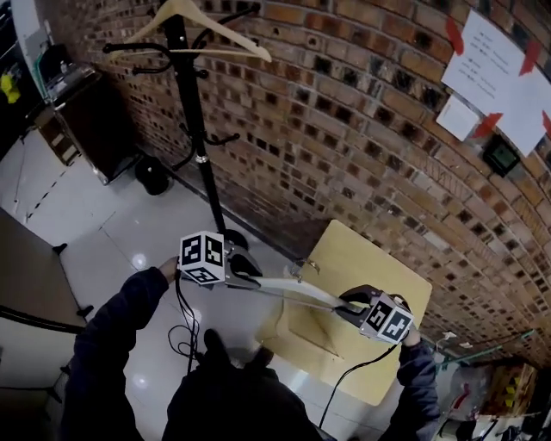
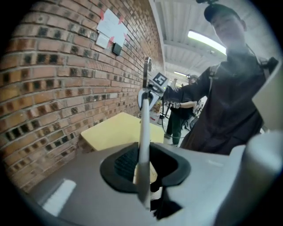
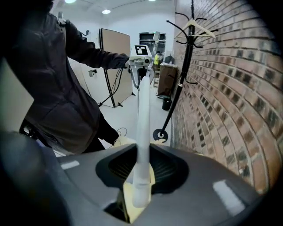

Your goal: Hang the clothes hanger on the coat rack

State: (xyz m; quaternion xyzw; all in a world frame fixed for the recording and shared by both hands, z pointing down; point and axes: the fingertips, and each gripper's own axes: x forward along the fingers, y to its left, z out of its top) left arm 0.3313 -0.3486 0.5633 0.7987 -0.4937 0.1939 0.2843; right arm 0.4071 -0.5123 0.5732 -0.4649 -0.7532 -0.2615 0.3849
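A pale clothes hanger (image 1: 293,290) hangs in the air over a yellow table (image 1: 383,263), held at both ends. My left gripper (image 1: 244,269) is shut on its left end, and the hanger arm (image 2: 143,132) runs out from between the jaws. My right gripper (image 1: 351,306) is shut on the other end, where the arm (image 3: 142,132) also passes between the pads. The black coat rack (image 1: 194,129) stands by the brick wall, up and to the left of the grippers. A wooden hanger (image 1: 202,26) hangs at its top. The rack (image 3: 185,66) also shows in the right gripper view.
A brick wall (image 1: 344,129) with taped papers (image 1: 495,65) runs behind the rack and table. A dark cabinet (image 1: 86,121) stands at the far left. Black cables (image 1: 185,332) trail over the shiny floor. A tan panel on a stand (image 3: 116,57) and another person (image 2: 181,119) are further off.
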